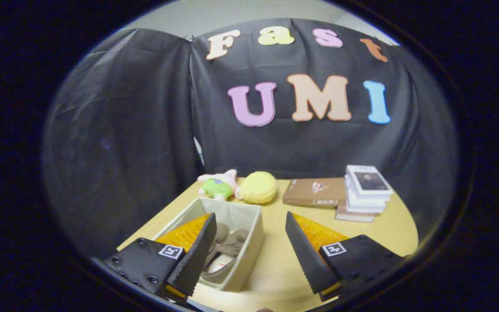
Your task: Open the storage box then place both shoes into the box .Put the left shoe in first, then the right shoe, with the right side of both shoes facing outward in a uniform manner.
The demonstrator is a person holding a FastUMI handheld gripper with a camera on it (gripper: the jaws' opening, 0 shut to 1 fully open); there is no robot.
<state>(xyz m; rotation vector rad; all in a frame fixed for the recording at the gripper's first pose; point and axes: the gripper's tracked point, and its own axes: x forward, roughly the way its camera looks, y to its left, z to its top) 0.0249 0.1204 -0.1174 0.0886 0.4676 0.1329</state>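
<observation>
Gaping wide, the gripper point(249, 251) holds nothing; its two fingers stand well apart at the bottom of the frame with bare tabletop between them. Just behind the left finger point(195, 255), at lower centre-left, sits the box point(249, 242), a pale fabric bin with soft upright walls and an open top. Inside it lie the shoes point(228, 251), grey-brown with a lighter lining showing; the left finger hides part of them, so I cannot tell which way each one faces. The right finger point(306, 255) hangs over the table point(275, 268), a light wooden top, to the right of the box and clear of it. Beyond the box, at the middle of the frame, a plush toy point(219, 185) lies beside a yellow cushion point(258, 187). To the right of these a brown book point(315, 192) lies flat, touching a stack of books point(367, 190) at the table's far right.
</observation>
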